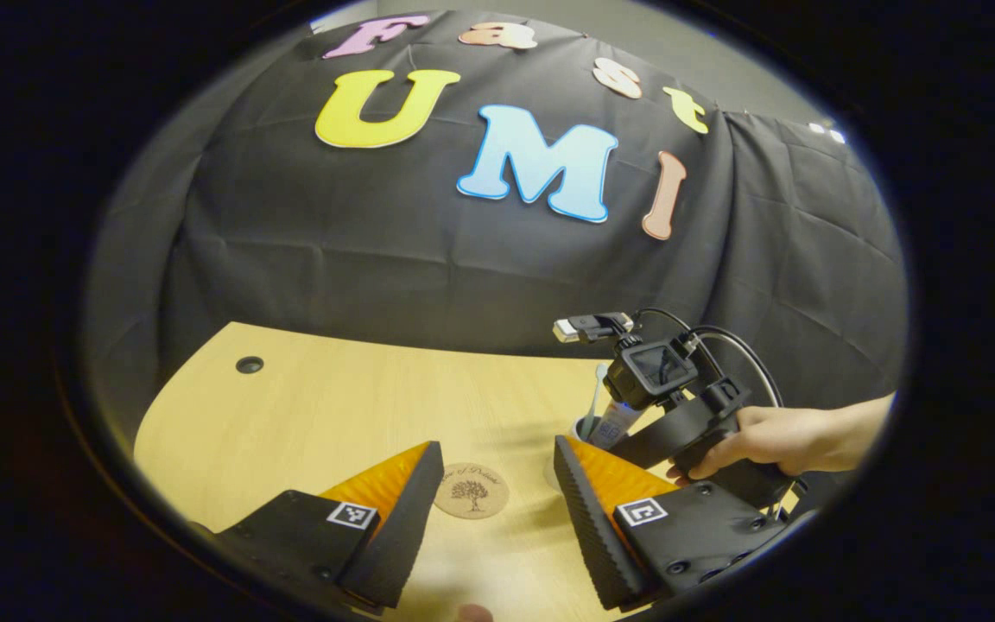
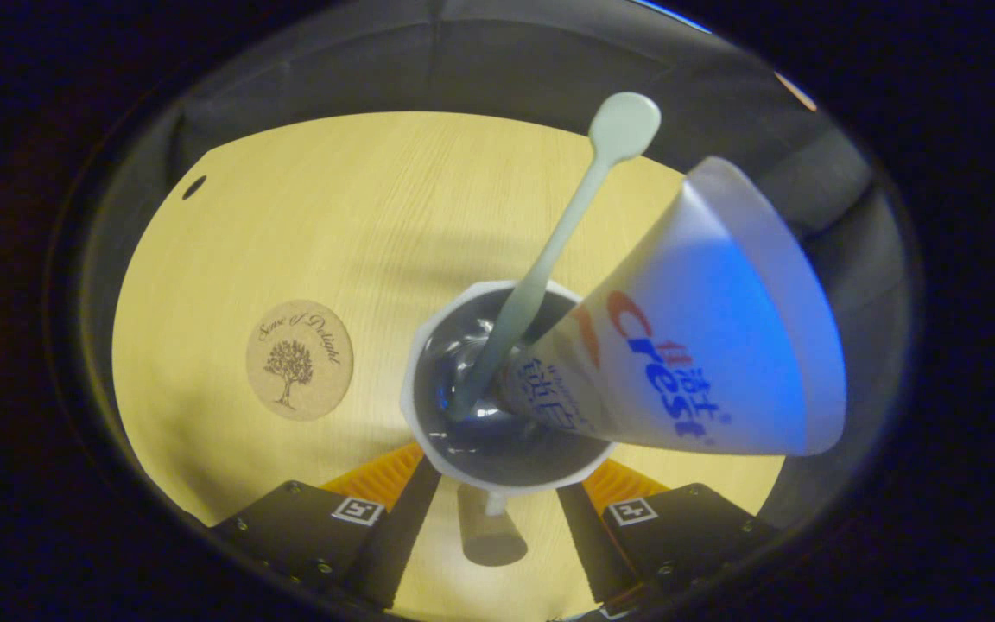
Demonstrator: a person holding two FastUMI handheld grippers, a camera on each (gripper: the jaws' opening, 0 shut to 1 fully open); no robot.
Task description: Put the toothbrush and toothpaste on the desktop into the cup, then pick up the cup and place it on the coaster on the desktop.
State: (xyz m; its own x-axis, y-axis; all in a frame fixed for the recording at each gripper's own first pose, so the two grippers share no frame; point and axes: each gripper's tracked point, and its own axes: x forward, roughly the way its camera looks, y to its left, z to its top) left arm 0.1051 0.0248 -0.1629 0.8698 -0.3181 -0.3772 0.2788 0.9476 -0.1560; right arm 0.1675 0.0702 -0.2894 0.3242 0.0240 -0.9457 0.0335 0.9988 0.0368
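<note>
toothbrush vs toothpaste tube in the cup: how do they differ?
The toothbrush is a thin pale stick with a rounded end up; the toothpaste is a wide tube that flares to a flat end. The toothbrush is plain, the toothpaste printed. The toothbrush leans less than the toothpaste. Shared: both stand in the cup, sticking out above its rim.

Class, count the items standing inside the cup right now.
2: a toothbrush leaning up from the cup centre, and a toothpaste tube tilted beside it. Nothing smaller is visible at the bottom.
</note>
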